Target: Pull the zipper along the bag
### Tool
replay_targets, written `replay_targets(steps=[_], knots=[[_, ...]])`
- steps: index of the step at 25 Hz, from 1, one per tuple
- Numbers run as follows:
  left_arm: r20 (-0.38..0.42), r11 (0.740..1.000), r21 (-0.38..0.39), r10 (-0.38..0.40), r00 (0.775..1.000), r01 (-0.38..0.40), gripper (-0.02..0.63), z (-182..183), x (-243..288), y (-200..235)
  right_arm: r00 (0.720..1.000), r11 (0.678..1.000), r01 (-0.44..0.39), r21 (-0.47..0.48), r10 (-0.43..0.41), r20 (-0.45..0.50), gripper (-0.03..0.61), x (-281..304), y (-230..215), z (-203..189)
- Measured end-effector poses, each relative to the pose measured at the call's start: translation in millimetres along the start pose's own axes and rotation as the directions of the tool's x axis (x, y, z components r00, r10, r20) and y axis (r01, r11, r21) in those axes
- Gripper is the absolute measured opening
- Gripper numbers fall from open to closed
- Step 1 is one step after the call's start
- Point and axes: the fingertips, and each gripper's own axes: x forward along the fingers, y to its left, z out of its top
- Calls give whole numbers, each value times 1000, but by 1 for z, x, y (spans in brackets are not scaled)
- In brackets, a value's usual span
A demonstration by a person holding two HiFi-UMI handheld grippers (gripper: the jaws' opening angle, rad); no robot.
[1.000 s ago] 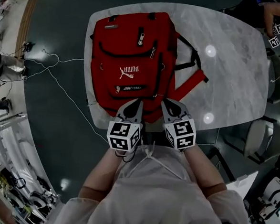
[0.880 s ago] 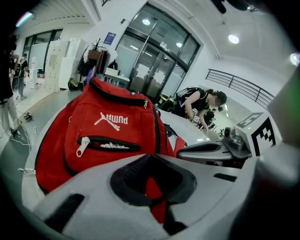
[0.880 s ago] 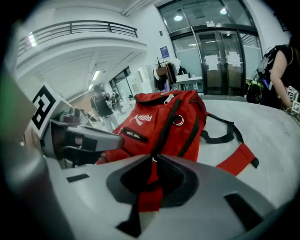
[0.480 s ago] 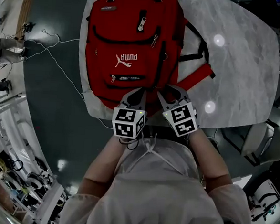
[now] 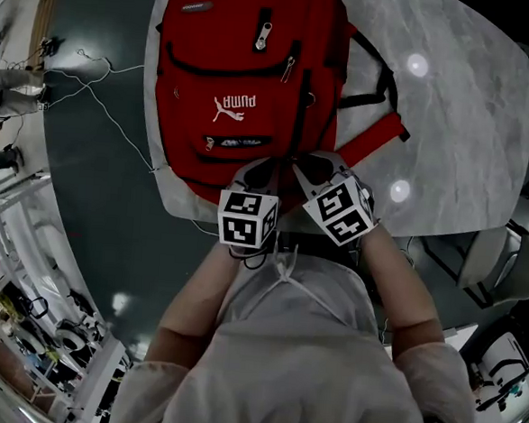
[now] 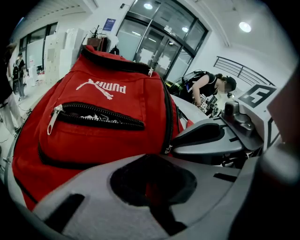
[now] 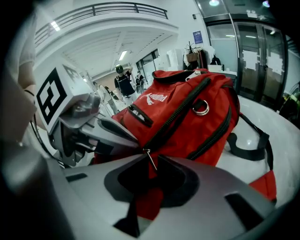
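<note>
A red backpack (image 5: 246, 87) lies flat on the marble table (image 5: 469, 130), its bottom end towards me. Both grippers sit side by side at that near end. My left gripper (image 5: 260, 177) is shut on a fold of the red fabric (image 6: 150, 187) just left of the long black side zipper (image 6: 169, 112). My right gripper (image 5: 311, 171) is shut on the thin metal zipper pull (image 7: 149, 158) at the zipper's near end. That pull (image 6: 167, 149) also shows in the left gripper view, right at the tip of the right gripper. The front pocket zipper (image 6: 98, 115) stands partly open.
Black and red shoulder straps (image 5: 373, 105) trail off the bag's right side over the table. A chair (image 5: 492, 258) stands at the table's right corner. White cables (image 5: 101, 95) run over the dark floor to the left. People stand far off in the room (image 7: 124, 82).
Both grippers have moved forward and closer together onto the bag's near end and have shut there. The head view has shifted, so the bag sits higher in the picture.
</note>
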Motion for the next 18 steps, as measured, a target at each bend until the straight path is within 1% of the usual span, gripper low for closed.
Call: replay_targets(steps=[3,5,10,12,14,18], knots=[[-19,1000,12,-3,1000,3,20,-2,5,0,1000,1000,-14,-15,13,-23,43,3,4,-5],[-31,1000,9,-10,999,10,20,-2,8,1,1000,999,-7,-36,6,-27,39,4,4,-6],[-50,1000,-7,-31,998,30,20,-2,12,3,997,992,31,-125,-39,-60,29,5,3,-8],[-52,1000,0,-21,998,21,20,-2,13,3,995,991,53,-125,-63,-81,29,5,1,-8],[-54,1000,3,-15,998,15,20,-2,13,2,992,992,69,-105,-79,-97,29,4,-1,-9],[-57,1000,4,-19,998,19,20,-1,13,2,989,991,76,-111,-89,-116,28,3,-2,-7]])
